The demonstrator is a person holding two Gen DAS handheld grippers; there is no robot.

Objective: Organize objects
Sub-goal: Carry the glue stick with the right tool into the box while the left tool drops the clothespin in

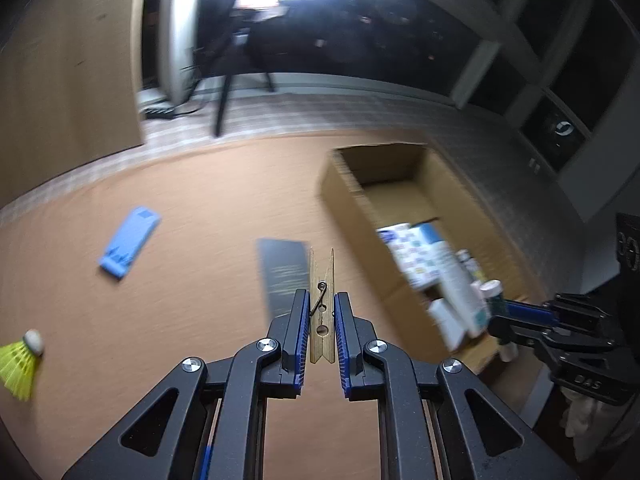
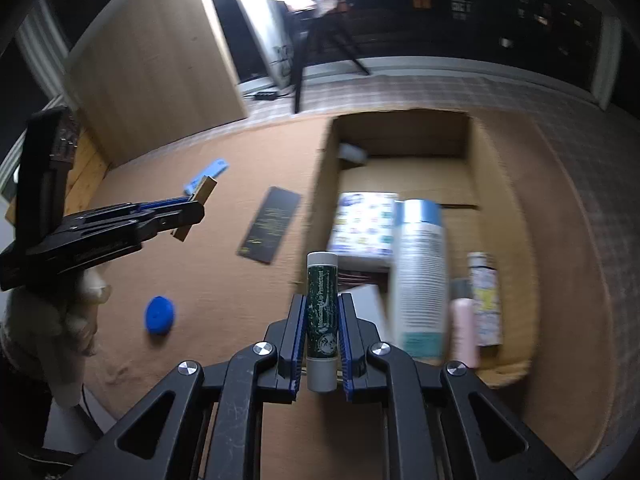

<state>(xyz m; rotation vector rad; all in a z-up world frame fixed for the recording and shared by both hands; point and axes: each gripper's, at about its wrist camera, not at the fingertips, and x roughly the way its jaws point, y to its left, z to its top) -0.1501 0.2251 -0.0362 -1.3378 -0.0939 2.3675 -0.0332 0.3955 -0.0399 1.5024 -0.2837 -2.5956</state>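
Observation:
My left gripper [image 1: 322, 300] is shut on a wooden clothespin [image 1: 322, 280] and holds it above the brown table, left of the open cardboard box [image 1: 340, 188]. It also shows in the right wrist view [image 2: 196, 210]. My right gripper [image 2: 322, 304] is shut on a green lip balm tube [image 2: 321, 312] at the box's near left wall [image 2: 320, 184]. It also shows in the left wrist view [image 1: 500, 312]. The box holds a white spray can [image 2: 420, 280], a patterned packet [image 2: 364, 224], a pink tube [image 2: 464, 328] and other small items.
On the table lie a black card [image 2: 270, 230], a blue flat holder [image 1: 130, 242], a blue cap [image 2: 160, 315] and a yellow shuttlecock [image 1: 20, 360]. A wooden panel [image 2: 160, 52] and a tripod [image 2: 304, 68] stand beyond the table's far edge.

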